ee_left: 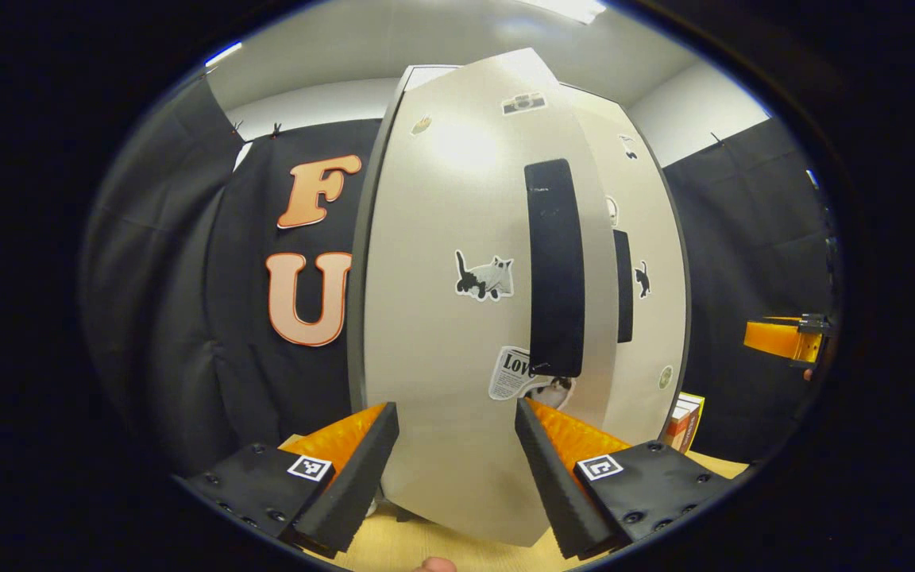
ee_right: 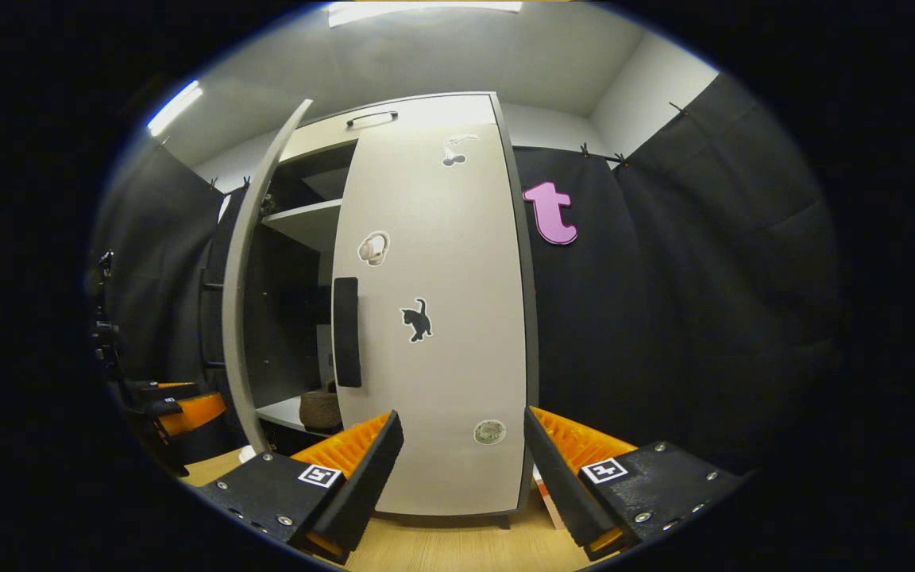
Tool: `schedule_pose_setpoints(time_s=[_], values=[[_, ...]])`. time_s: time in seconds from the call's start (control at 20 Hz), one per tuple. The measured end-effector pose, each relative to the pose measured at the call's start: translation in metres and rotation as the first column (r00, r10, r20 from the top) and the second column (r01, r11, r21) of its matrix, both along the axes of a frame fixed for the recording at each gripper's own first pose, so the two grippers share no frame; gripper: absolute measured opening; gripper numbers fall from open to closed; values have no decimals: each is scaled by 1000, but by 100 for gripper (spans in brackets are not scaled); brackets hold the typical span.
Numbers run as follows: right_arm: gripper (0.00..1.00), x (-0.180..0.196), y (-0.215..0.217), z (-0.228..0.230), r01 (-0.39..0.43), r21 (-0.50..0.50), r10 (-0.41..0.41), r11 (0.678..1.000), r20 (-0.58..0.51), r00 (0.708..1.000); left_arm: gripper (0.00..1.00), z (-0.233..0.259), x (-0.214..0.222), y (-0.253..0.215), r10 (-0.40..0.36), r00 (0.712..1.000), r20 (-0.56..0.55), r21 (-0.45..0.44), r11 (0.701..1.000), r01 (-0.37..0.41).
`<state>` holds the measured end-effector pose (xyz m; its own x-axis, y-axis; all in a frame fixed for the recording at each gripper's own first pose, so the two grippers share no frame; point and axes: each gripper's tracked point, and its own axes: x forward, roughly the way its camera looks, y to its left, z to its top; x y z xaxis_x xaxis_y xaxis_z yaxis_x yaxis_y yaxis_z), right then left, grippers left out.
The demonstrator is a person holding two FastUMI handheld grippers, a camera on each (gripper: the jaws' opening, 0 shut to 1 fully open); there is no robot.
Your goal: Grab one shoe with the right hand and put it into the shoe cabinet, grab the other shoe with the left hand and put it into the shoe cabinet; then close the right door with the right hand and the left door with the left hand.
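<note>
The shoe cabinet's left door fills the space in front of my left gripper, which is open with the door's pale face just beyond its tips. A black handle strip runs down the door's right edge. In the right gripper view the right door lies flat against the cabinet, and the left door stands ajar, seen edge on. Through the gap, a brownish shoe rests on a low shelf. My right gripper is open, facing the right door with nothing held.
Several books lean at the cabinet's right foot on the wooden floor. An upper shelf shows inside the cabinet. The other gripper hangs at the far right of the left gripper view.
</note>
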<state>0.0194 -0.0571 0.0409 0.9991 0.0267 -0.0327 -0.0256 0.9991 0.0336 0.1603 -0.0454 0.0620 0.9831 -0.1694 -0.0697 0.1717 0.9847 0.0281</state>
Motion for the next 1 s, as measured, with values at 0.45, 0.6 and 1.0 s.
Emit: schedule_pose_setpoints(time_s=[0.45,0.6,1.0], values=[[94,-7,-2,-3,10,-26,-11,1000,-22,1000,96,-10,44,-37,-38,999,5,3,999,38],[94,-7,-2,-3,15,-13,-16,1000,-19,1000,98,-10,50,-39,-44,999,7,10,999,44],[94,-5,-3,-4,16,7,-16,1000,-16,1000,96,-18,67,-42,-31,999,-25,-36,999,30]])
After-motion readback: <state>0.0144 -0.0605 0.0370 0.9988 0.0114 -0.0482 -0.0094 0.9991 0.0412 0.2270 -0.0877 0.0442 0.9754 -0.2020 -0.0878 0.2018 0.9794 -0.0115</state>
